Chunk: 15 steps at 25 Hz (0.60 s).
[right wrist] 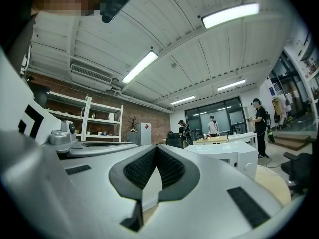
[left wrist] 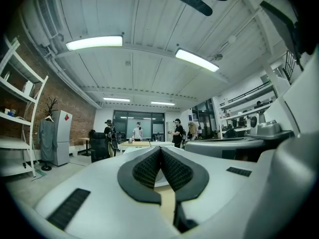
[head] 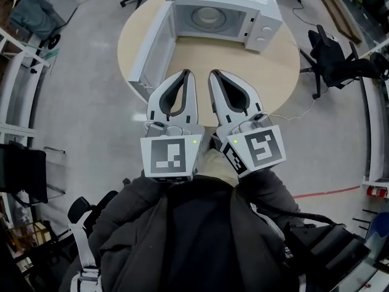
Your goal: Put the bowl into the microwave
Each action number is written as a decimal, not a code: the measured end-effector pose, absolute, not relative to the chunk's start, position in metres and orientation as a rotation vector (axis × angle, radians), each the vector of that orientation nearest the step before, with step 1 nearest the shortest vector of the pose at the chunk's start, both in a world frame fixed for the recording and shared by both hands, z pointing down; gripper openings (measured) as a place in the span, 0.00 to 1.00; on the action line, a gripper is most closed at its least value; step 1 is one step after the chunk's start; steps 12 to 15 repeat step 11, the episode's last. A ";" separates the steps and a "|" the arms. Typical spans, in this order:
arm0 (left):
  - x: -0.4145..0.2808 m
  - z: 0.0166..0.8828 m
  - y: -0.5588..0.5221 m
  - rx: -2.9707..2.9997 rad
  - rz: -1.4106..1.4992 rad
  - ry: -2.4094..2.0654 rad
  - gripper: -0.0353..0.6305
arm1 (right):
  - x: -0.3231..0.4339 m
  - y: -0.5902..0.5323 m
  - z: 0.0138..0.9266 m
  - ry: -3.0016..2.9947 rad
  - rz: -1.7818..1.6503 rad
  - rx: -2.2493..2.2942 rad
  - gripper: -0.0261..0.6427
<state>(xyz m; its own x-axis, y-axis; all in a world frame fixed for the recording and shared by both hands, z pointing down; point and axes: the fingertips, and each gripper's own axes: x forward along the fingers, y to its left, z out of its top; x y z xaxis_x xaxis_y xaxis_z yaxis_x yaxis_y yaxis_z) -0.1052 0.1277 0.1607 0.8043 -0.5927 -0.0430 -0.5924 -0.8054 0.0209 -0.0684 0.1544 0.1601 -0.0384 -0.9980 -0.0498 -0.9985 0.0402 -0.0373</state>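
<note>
The left claw [head: 186,73] is clenched tight. In the left gripper view its dark ribbed pads [left wrist: 147,169] meet at the tip with nothing between them. The right claw [head: 213,73] is just beside it and clenched the same way, its pads [right wrist: 142,169] pressed together on nothing. The two are held nearly parallel, tips close but not touching. Each carries a cube with black-and-white square markers at its back end, the left cube [head: 170,157] facing up squarely and the right cube [head: 258,148] turned a little.

Both tips hover over the near part of a round, light wooden surface [head: 270,72]. At its far side stands a white box-shaped microwave [head: 261,8] with two round knobs on its right panel. Its door [head: 149,50] is swung wide open to the left. Inside the pale cavity lies a round, whitish, shallow shape [head: 209,18]. From here I cannot tell whether that is the bowl or only the turntable plate. The right gripper view catches the microwave's white side [right wrist: 239,156] ahead of the tip.

Behind the claws the person's dark jacket [head: 194,236] fills the lower frame. Around the surface is grey floor [head: 85,102], with a black office chair [head: 331,56] to the right and a thin red line [head: 322,192] on the floor. Several people stand far off by the glass wall.
</note>
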 end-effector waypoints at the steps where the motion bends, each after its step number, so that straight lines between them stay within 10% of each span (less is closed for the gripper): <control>1: -0.107 0.158 0.129 2.981 -0.084 -0.983 0.07 | -0.071 0.155 0.158 2.223 0.024 -2.131 0.05; 15: -0.118 0.147 0.140 2.994 -0.131 -1.010 0.07 | -0.082 0.169 0.144 2.232 0.086 -2.116 0.05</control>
